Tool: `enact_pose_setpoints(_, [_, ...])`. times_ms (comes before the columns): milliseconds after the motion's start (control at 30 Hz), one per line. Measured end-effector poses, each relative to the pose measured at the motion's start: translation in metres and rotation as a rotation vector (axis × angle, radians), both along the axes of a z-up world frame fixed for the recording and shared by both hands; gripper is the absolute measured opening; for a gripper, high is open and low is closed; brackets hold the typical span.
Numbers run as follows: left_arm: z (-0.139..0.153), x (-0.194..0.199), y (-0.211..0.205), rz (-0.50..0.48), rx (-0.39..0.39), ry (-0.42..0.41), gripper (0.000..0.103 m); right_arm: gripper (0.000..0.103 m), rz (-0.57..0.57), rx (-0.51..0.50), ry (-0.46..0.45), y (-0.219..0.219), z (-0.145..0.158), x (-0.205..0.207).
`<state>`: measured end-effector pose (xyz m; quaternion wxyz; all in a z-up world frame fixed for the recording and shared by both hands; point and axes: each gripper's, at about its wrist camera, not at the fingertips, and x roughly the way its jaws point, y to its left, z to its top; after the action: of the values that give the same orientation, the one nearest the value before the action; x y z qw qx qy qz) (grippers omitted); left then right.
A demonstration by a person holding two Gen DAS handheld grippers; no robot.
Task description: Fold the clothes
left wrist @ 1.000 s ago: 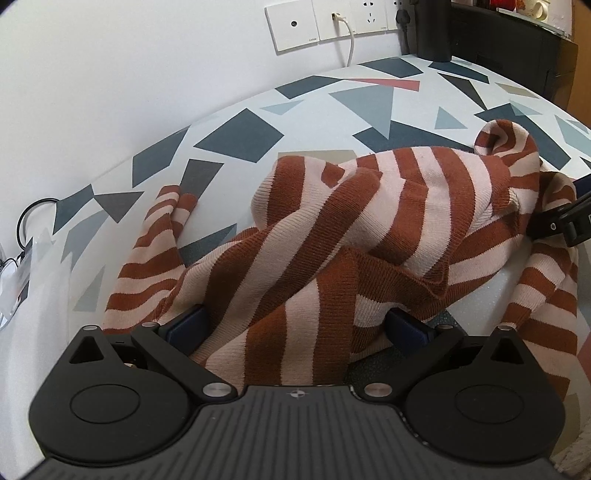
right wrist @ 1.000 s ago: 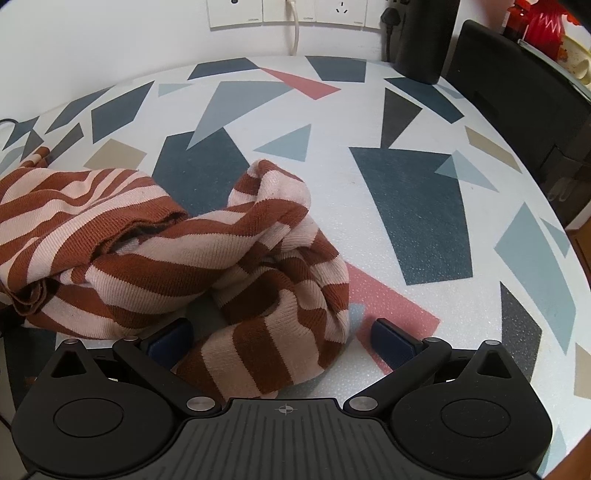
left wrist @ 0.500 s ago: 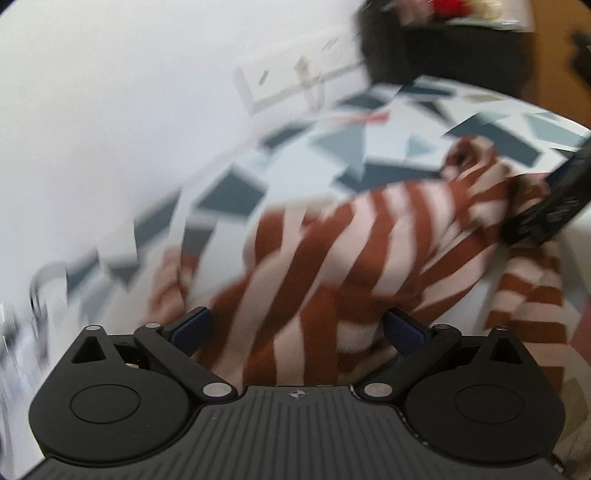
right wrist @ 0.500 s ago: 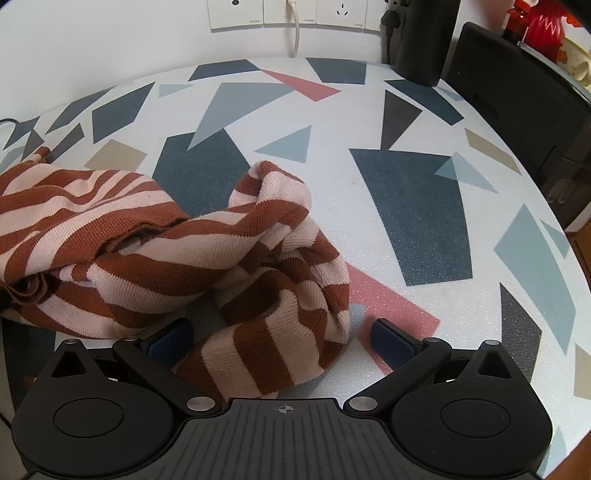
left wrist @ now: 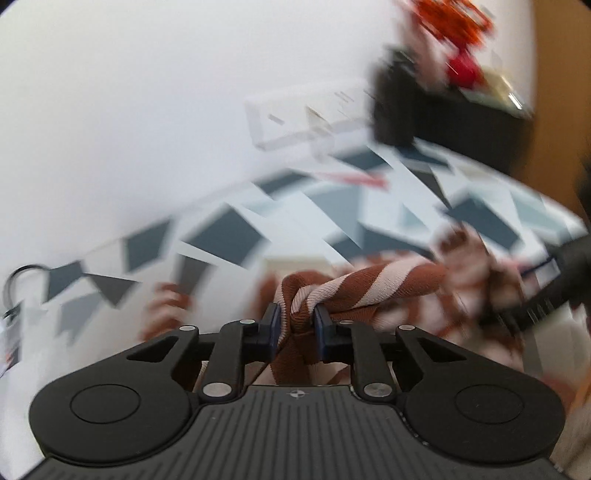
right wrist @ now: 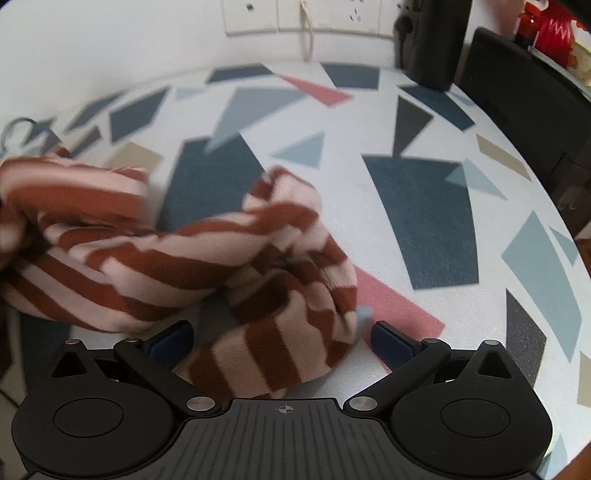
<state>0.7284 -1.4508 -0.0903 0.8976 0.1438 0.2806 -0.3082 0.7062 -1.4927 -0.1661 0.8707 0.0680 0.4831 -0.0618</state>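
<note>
Patterned tabletop (right wrist: 424,206) below wall sockets (right wrist: 310,14): striped sweater (right wrist: 229,258) was left crumpled on it. Left tongs (left wrist: 297,325), wide open a second earlier, were closing on a bunched fold, now lifted. Right tongs (right wrist: 280,338) were spread wide, empty, straddling the sweater's near end. Unfolding was judged started.

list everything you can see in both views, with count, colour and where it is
striped sweater: one, rust and pale pink, crumpled on the table's left part
table: one, white with blue, grey, pink and tan shapes, below everything
wall sockets: one row, white, on the wall behind the table
cable: one, white, hanging from a socket
black box: one, at the table's far right corner
red item: one, top right, too blurred to name
left tongs: one, black with blue pads, closing on a bunch of sweater
right tongs: one, black with blue pads, open either side of the sweater's near fold
</note>
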Motion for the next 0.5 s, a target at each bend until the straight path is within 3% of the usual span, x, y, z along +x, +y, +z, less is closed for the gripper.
enact_pose_setpoints(133, [0.03,0.01,0.041,0.186,-0.119,-0.051,0.006,0.102,0.041,-0.013,-0.113,0.006,0.025,-0.005])
enact_pose_setpoints(300, [0.024,0.012,0.077,0.287,-0.169,0.042,0.006,0.102,0.157,0.015,-0.151,0.02,0.038,0.005])
enact_pose_setpoints(367, [0.012,0.009,0.085,0.333,-0.148,0.081,0.003,0.101,0.212,0.009,-0.141,0.03,0.036,0.011])
enact_pose_setpoints(467, [-0.003,-0.002,0.101,0.379,-0.156,0.148,0.003,0.093,0.272,0.002,-0.11,0.044,0.029,0.019])
enact_pose_setpoints(500, [-0.007,-0.006,0.107,0.386,-0.151,0.163,0.003,0.083,0.284,0.005,-0.095,0.047,0.026,0.021])
